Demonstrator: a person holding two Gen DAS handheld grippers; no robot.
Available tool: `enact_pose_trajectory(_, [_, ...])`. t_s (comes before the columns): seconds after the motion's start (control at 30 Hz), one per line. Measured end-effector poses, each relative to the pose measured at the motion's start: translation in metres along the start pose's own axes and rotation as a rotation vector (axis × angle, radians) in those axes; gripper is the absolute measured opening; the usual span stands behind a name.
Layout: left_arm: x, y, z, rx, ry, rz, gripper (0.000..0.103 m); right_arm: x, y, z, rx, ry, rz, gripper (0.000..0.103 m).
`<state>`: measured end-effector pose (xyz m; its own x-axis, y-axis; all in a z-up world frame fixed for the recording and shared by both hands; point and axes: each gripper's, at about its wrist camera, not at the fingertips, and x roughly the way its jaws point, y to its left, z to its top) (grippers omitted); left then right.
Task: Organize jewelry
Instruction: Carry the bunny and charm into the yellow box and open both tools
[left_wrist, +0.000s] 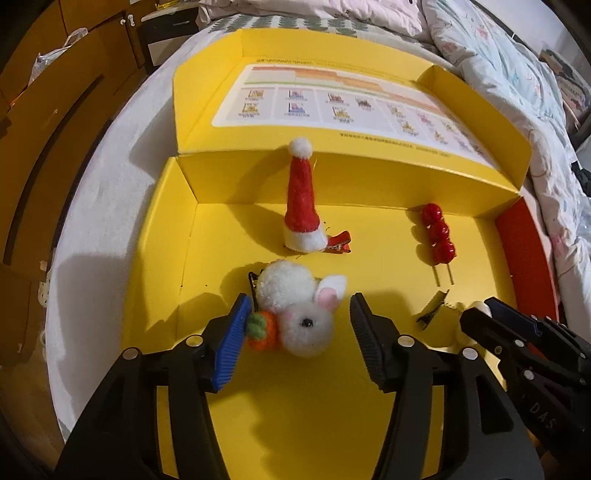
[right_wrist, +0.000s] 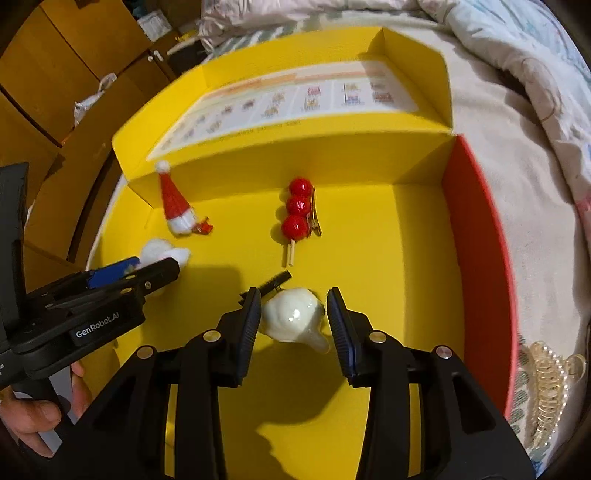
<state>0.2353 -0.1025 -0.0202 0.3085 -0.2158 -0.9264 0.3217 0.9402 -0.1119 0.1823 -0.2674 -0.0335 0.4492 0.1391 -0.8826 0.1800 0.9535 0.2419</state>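
Observation:
A yellow box lies open on the bed and holds several hair clips. My left gripper is open around a white fluffy rabbit clip with an orange carrot, not squeezing it. A Santa hat clip and a red candied-berry clip lie farther back. My right gripper is open around a glossy cream-white clip with a black metal clasp; neither pad presses it. The hat and berries show in the right wrist view too.
The box lid with a printed chart stands open behind. The box's right wall is red. A clear pearl claw clip lies on the bedding right of the box. Quilt and wooden cabinets surround the bed.

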Motion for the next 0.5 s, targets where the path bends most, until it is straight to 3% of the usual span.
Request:
enact_pose_trajectory(0.3, [-0.053,0.002,-0.013,0.010,-0.079,0.000,0.058,-0.056,0.012,-0.015,-0.012,-0.088,0.030,0.041])
enact_pose_trajectory(0.5, [-0.085,0.006,-0.036,0.004,-0.119,-0.028,0.058,-0.094,0.017,-0.045,-0.025,-0.116,0.034,0.041])
